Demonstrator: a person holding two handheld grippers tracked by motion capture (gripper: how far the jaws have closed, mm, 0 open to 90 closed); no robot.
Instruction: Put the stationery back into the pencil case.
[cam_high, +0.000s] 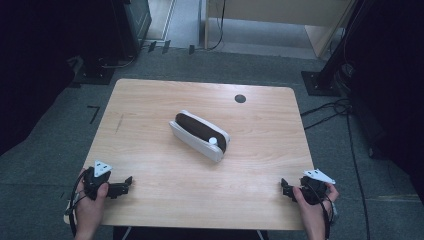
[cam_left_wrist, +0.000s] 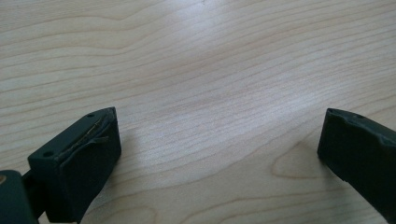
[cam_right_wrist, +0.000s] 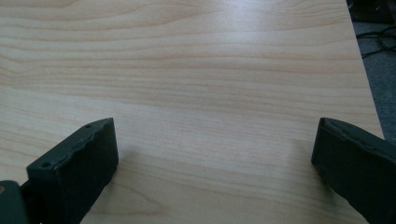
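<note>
High view, step: nothing is gripped yet; the left tongs (cam_high: 128, 183) and right tongs (cam_high: 284, 187) rest at the near corners of the tabletop (cam_high: 150, 100), so the work looks to be at its very start.
High view, thing: a white case (cam_high: 200, 135) with a dark brown inside lies slantwise at mid-tabletop, well apart from both hands; a small white round piece (cam_high: 213, 141) sits near its right end.
High view, next move: probably a reach forward and inward to the case, one side steadying it.
Left gripper view: the left tongs (cam_left_wrist: 219, 135) stand spread wide over bare wood, pinching nothing.
Right gripper view: the right tongs (cam_right_wrist: 215, 140) are likewise spread, empty, near the tabletop's right edge.
</note>
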